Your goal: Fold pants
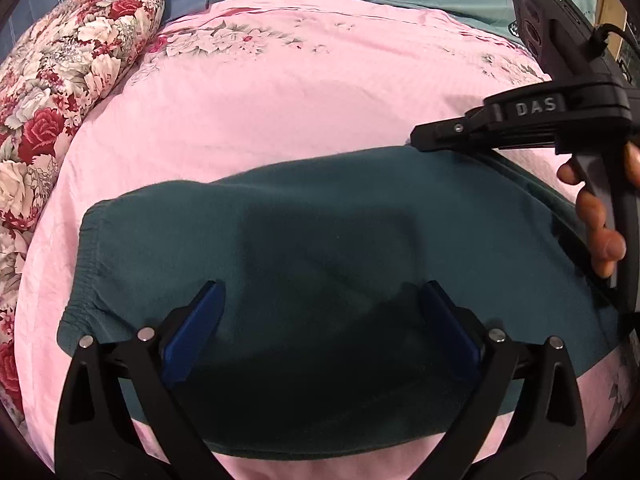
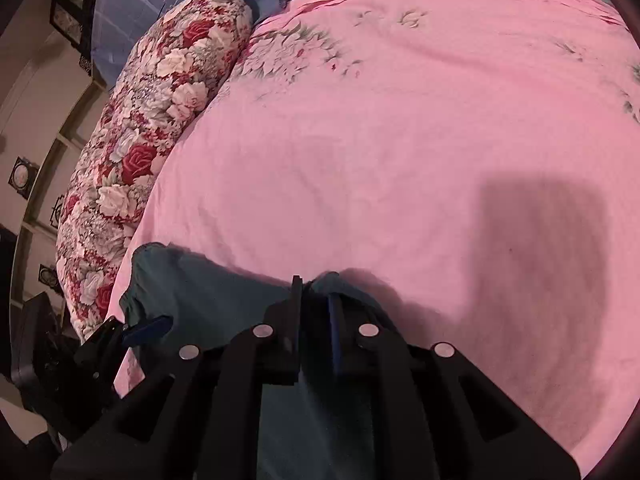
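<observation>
The left tongs (image 1: 322, 328) stand wide open above the pants (image 1: 320, 240), their blue pads spread low in the left wrist view with nothing between them. The right tongs (image 2: 314, 320) are closed on a fold of the dark teal cloth; in the right wrist view a ridge of fabric rises between the two narrow jaws at lower centre. From the left view the right tongs (image 1: 424, 140) show at the right of the frame, their tip meeting the far edge of the pants, with the person's right hand (image 1: 596, 216) on the handle.

The pants lie on the pink bedspread (image 1: 300, 92), filling the lower half of the left view, their gathered elastic waistband (image 1: 86, 248) toward the lower left. A floral bolster (image 1: 60, 92) runs along the upper left edge of the bed.

The likely risks, as I judge them:
- Only one side is held. If the right tongs lift or pull across now, the free side may drag and bunch, leaving a crooked fold.
- The pinch looks shallow and near the edge, so the soft fleece could slip out partway.
- I cannot tell how many layers are caught; if only the top one is, the layers would separate.
- The pants might tow the loose bedspread along, wrinkling the surface beneath.
</observation>
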